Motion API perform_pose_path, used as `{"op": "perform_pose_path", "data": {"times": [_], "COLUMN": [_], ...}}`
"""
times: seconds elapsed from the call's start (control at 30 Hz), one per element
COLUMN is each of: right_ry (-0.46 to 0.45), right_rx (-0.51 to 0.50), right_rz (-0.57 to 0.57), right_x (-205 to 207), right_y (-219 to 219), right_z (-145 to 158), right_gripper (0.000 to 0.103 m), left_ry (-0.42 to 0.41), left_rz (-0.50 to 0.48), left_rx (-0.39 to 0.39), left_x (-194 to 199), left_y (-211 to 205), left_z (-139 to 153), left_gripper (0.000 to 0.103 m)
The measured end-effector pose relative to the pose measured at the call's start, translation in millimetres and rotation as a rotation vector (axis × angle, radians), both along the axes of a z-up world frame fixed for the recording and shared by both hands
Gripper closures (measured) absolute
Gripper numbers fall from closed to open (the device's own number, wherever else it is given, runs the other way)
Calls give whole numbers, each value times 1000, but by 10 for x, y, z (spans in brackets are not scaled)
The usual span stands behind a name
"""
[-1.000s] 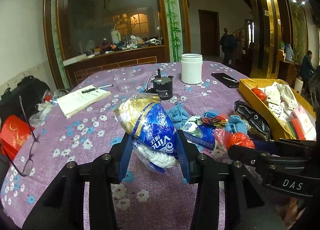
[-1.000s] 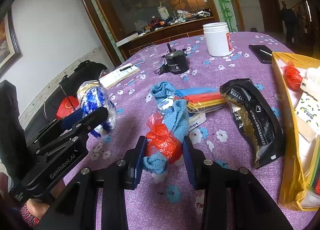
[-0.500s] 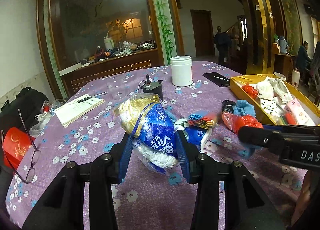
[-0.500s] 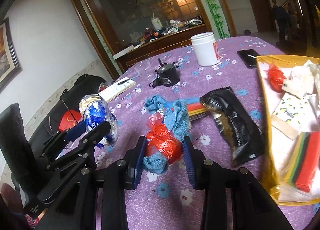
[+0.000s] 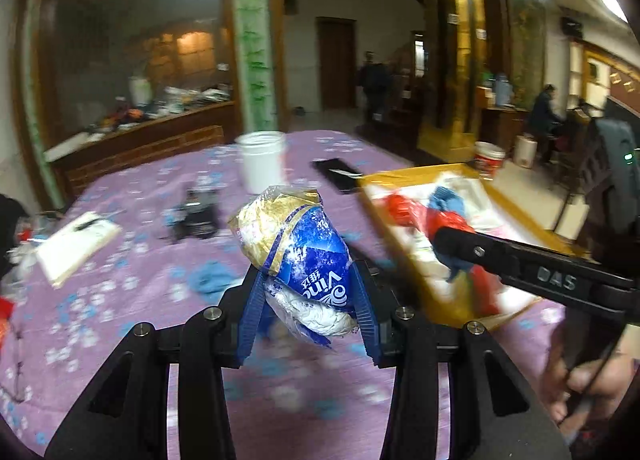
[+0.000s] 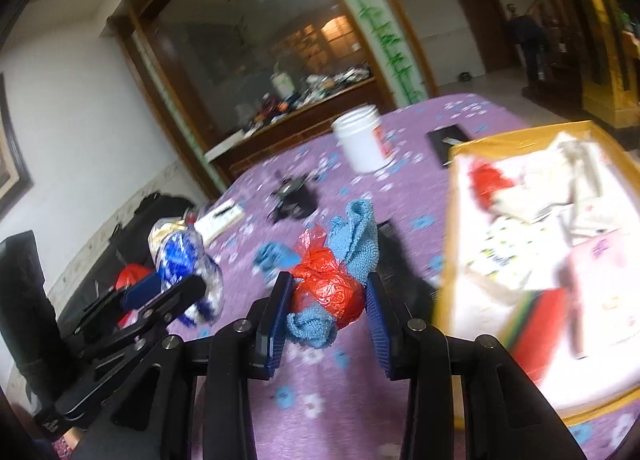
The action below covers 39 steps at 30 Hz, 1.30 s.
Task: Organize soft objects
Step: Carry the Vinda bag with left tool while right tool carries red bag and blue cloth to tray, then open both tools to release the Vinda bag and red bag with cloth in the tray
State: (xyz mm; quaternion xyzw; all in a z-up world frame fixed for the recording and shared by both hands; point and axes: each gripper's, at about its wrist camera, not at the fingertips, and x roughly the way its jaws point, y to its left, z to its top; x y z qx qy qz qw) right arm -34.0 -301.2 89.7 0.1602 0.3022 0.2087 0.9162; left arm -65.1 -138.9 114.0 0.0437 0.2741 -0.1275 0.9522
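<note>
Both loads are being carried up off the table (image 5: 120, 300) and swung toward the yellow tray (image 6: 452, 220), which is now lying at 2 o'clock. The blue packet (image 5: 308, 260) is being clamped in the left gripper (image 5: 308, 316); the red bag and blue cloth (image 6: 332, 292) are being gripped by the right gripper (image 6: 326, 316).

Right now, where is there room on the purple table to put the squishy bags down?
Bare cloth lies nearest, under the left tongs and right tongs. More shows between the notebook and the blue rag. The yellow tray is crowded, and the white jar, phone and black gadget fill the far side.
</note>
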Motion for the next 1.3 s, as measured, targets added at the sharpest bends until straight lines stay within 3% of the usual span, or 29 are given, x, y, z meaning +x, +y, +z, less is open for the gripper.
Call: {"op": "perform_pose_path", "data": {"times": [0.27, 0.5, 0.73, 1.03, 1.13, 1.3], "right_ry": [-30, 20, 89, 125, 126, 103], "right_rx": [21, -17, -63, -69, -69, -67], "right_rz": [-193, -339, -378, -389, -387, -403], "right_x": [-12, 57, 189, 272, 259, 203], "right_y": [-852, -1423, -1635, -1710, -1718, -1718], "right_z": [113, 49, -82, -194, -192, -120], "right_gripper": [65, 65, 64, 62, 59, 44], "left_ry": [96, 204, 325, 350, 351, 328], "left_rz": [-192, -301, -292, -279, -272, -273], "left_rx": [-28, -26, -55, -57, -67, -89], "left_x": [253, 579, 871, 863, 869, 840], "left_y": [-784, -1385, -1595, -1666, -1644, -1557], "left_z": [-8, -148, -357, -423, -396, -294], "left_gripper": [63, 63, 63, 60, 48, 45]}}
